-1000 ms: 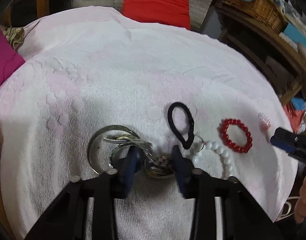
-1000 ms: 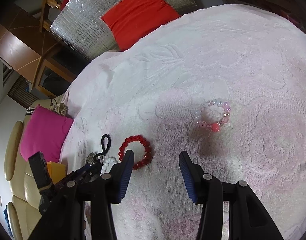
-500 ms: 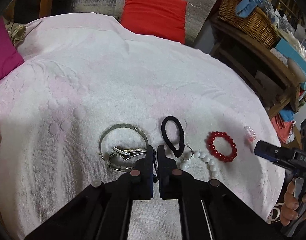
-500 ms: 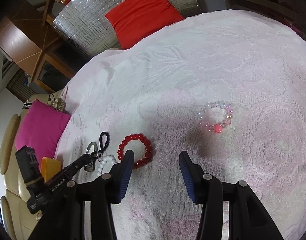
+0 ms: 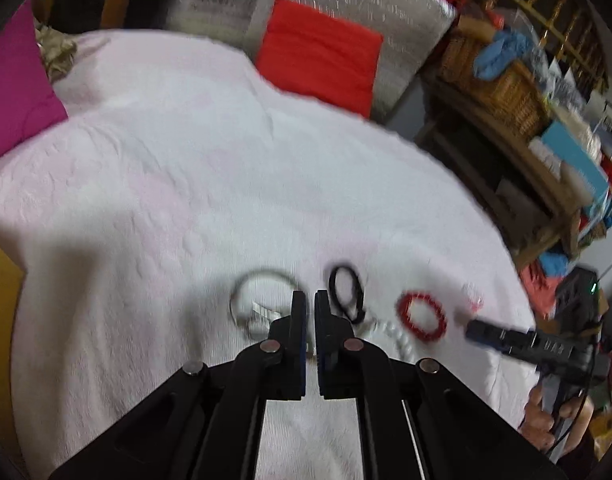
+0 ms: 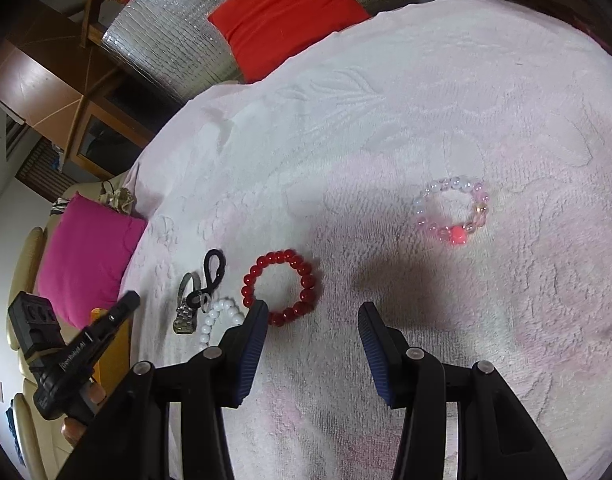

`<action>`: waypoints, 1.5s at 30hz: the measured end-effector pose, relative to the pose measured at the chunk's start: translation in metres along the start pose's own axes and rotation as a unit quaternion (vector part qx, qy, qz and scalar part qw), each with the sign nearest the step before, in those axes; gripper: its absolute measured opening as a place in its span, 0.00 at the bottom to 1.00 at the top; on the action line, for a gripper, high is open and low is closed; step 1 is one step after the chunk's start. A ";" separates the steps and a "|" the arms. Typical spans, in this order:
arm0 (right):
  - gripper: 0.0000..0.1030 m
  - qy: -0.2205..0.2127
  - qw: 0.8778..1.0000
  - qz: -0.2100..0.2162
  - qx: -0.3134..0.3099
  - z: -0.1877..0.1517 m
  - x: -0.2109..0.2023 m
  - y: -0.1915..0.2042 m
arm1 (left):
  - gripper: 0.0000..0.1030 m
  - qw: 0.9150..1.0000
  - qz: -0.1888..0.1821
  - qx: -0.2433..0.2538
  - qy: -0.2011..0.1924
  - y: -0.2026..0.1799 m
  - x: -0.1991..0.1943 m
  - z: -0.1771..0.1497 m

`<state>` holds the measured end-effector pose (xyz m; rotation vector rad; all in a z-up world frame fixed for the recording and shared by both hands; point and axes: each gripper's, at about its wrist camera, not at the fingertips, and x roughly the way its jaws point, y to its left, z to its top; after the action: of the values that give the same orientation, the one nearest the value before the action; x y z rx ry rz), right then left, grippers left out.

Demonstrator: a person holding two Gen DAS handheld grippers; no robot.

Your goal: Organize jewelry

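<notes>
- Left hand-held gripper (image 5: 310,300): jaws closed, nothing visibly held; watch (image 6: 185,312) lies just beyond its tips.
- Right hand-held gripper (image 6: 312,322): half open, empty; red bracelet (image 6: 282,287) nearest, touching its left pad.

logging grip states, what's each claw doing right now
left claw: closed, nothing seen in it
right claw: open, empty

Closed left gripper (image 5: 310,304) above bracelets (image 5: 422,315)
</notes>
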<state>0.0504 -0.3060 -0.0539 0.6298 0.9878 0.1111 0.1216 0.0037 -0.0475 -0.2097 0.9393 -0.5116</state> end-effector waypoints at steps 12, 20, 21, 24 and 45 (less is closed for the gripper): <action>0.52 0.006 1.000 -0.003 -0.005 0.000 0.007 0.006 | 0.53 0.995 0.031 0.075 0.059 -0.029 0.016 -0.031; 0.52 0.005 1.000 -0.004 -0.006 -0.001 0.006 0.004 | 0.44 0.996 0.061 0.006 0.067 -0.017 0.032 -0.027; 0.52 0.006 1.000 -0.003 -0.006 -0.001 0.006 0.004 | 0.40 0.996 0.063 -0.005 0.063 -0.013 0.031 -0.025; 0.52 0.006 1.000 -0.002 -0.009 -0.001 0.006 0.003 | 0.32 0.996 0.055 -0.038 0.060 -0.002 0.032 -0.023; 0.52 -0.008 1.000 0.008 0.008 0.004 -0.002 -0.001 | 0.12 0.998 0.029 -0.055 0.007 0.026 -0.035 -0.030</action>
<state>0.0520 -0.3094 -0.0521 0.6524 0.9700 0.1121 0.0886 0.0447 -0.0502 -0.2784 0.9864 -0.4090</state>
